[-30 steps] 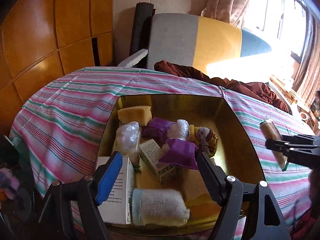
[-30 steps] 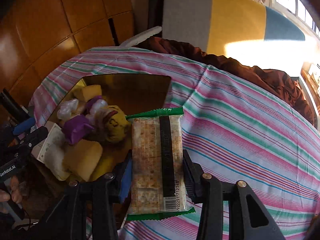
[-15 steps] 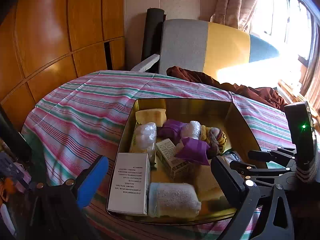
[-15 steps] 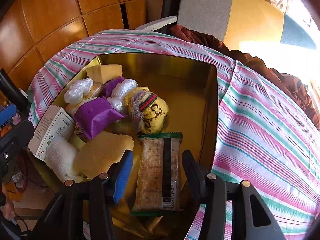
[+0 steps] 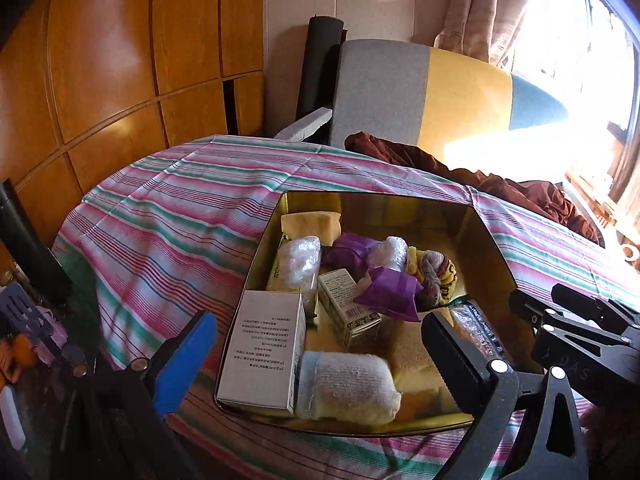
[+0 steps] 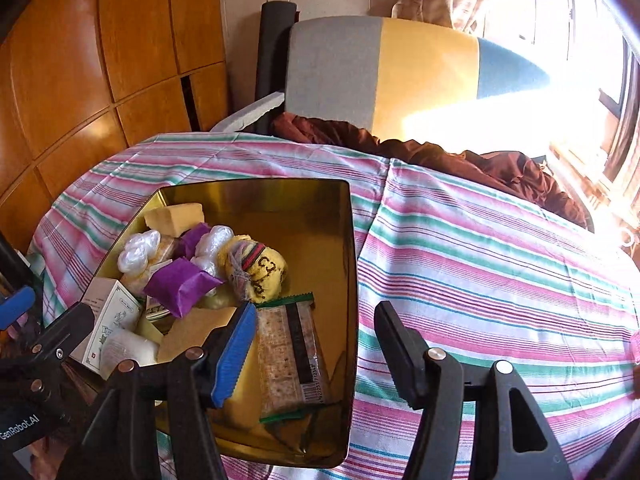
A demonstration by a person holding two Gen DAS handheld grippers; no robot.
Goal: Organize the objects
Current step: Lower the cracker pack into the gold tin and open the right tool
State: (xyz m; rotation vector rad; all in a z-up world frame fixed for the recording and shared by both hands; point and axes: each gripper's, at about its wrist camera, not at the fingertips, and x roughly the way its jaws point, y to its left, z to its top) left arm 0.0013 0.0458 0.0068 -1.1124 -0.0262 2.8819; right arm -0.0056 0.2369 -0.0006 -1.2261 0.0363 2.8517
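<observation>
Landmark: gold tin (image 5: 486,240), sitting on the striped tablecloth (image 5: 168,216).

Left of the tin's near-left corner: left gripper (image 5: 320,360), jaws spread wide, nothing between them. Blue pad hangs over the cloth outside the tin's left wall; black finger sits over the tin's near-right part.

Inside the tin, along its left wall: white box (image 5: 266,354) at the near corner, clear plastic bag (image 5: 298,266) behind it, yellow sponge block (image 5: 310,226) at the far corner.

Tin's near edge, just right of the white box: rolled white cloth (image 5: 346,386).

Tin's middle: small printed box (image 5: 348,306), with a purple pouch (image 5: 390,292) overlapping its right end. Yellow knitted bundle (image 6: 256,274) just right of the pouch.

Near-right part of the tin: cracker packet (image 6: 290,354), green-edged wrapper, lying flat on the floor of the tin against its right wall.

Over the tin's right wall: right gripper (image 6: 316,352), jaws wide apart and empty. Blue pad is over the tin beside the packet, not touching it as far as can be judged; black finger is over the cloth outside the tin.
</observation>
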